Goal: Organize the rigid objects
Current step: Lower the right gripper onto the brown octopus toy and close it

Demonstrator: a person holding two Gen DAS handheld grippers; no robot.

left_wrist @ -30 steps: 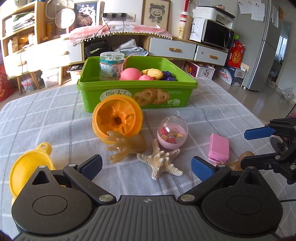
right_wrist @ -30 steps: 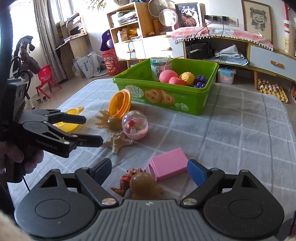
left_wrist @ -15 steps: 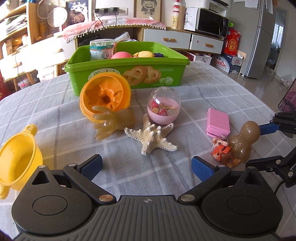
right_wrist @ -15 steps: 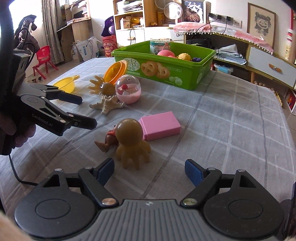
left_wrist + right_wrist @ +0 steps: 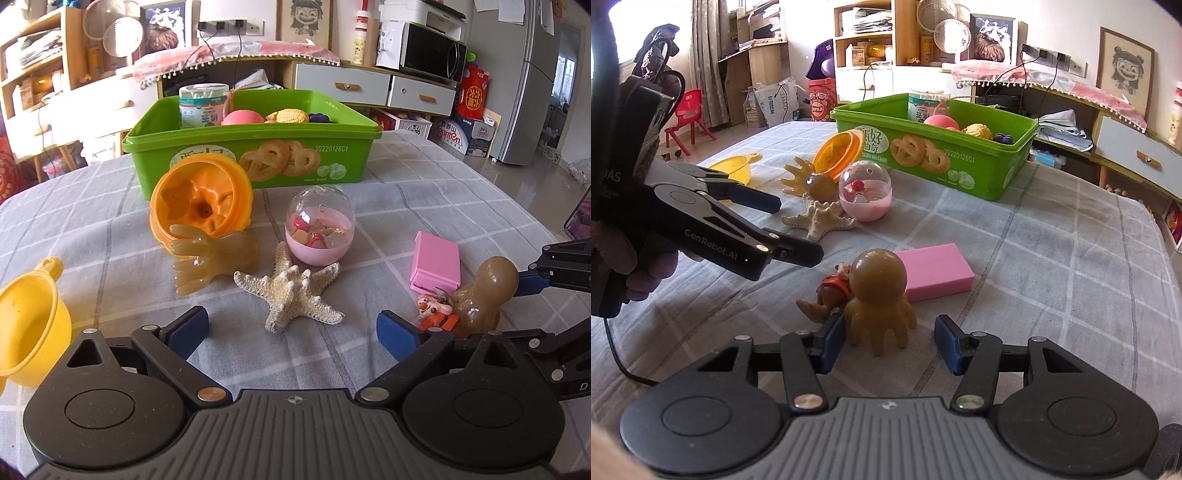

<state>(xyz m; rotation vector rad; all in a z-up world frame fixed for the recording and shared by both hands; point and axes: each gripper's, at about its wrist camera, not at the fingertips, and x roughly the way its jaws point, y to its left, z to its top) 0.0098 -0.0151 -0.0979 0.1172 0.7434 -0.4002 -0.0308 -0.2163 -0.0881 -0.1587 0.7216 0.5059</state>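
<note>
Amber octopus toy (image 5: 877, 295) stands between the right gripper's (image 5: 890, 345) closing fingers, seemingly untouched yet

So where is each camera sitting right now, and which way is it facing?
Left wrist: rides on the left gripper, looking forward and down at the starfish between its closing fingers; the green bin is behind, the right gripper's fingers at the right edge.
Right wrist: rides on the right gripper, whose fingers are closing around the amber octopus toy; the left gripper and a hand are on the left.
Shared: octopus toy, pink block, starfish, bin.
</note>
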